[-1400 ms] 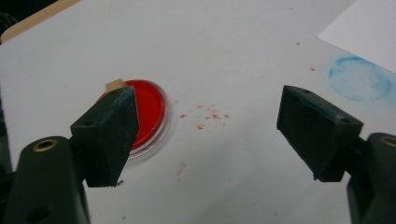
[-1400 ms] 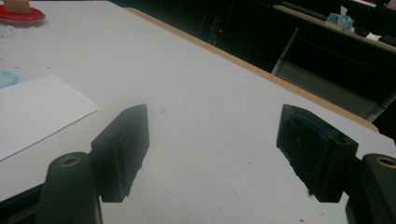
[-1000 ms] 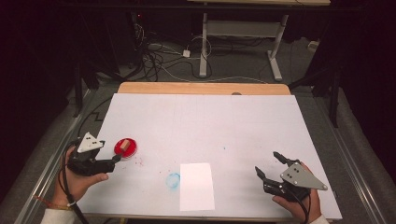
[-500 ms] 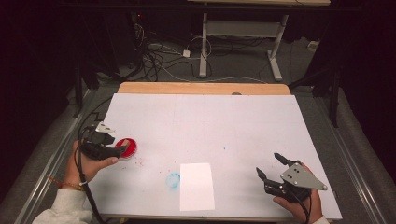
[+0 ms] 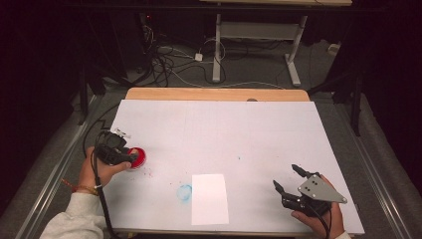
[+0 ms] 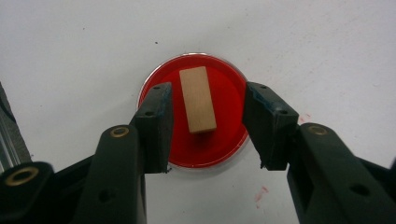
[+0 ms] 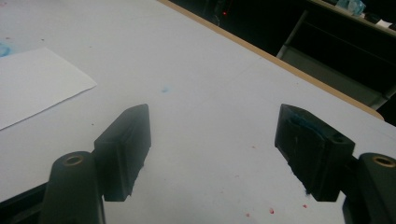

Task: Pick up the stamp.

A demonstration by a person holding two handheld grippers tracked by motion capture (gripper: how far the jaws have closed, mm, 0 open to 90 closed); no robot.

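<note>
Hovering over the left near part of the white table (image 5: 219, 129), the left tool (image 6: 205, 133) is pointed straight down at a round red dish (image 6: 226, 116) that is filled with red paint. A small wooden block (image 6: 198, 99) is seen lying in the dish, lengthwise between the jaws. The jaws have just been closing; they are now at a narrow gap, one on each side of the block, and a strip of red is left visible between each pad and the block, so nothing is gripped. In the high view the same tool (image 5: 130, 156) is held in the person's left hand (image 5: 99, 169), just over the dish (image 5: 137, 158).

At the right near corner the right tool (image 5: 287, 178) is held low over the table in the right hand (image 5: 318, 219), with its jaws spread wide and nothing between them. A blue stain is seen on the inner face of one pad (image 7: 306, 135) in the right gripper view.

A white sheet of paper (image 5: 209, 198) is laid at the near middle of the table, between the two tools, and a blue smear (image 5: 184, 192) is found touching its left edge. Small red specks (image 5: 149, 174) are scattered on the table just near of the dish.
</note>
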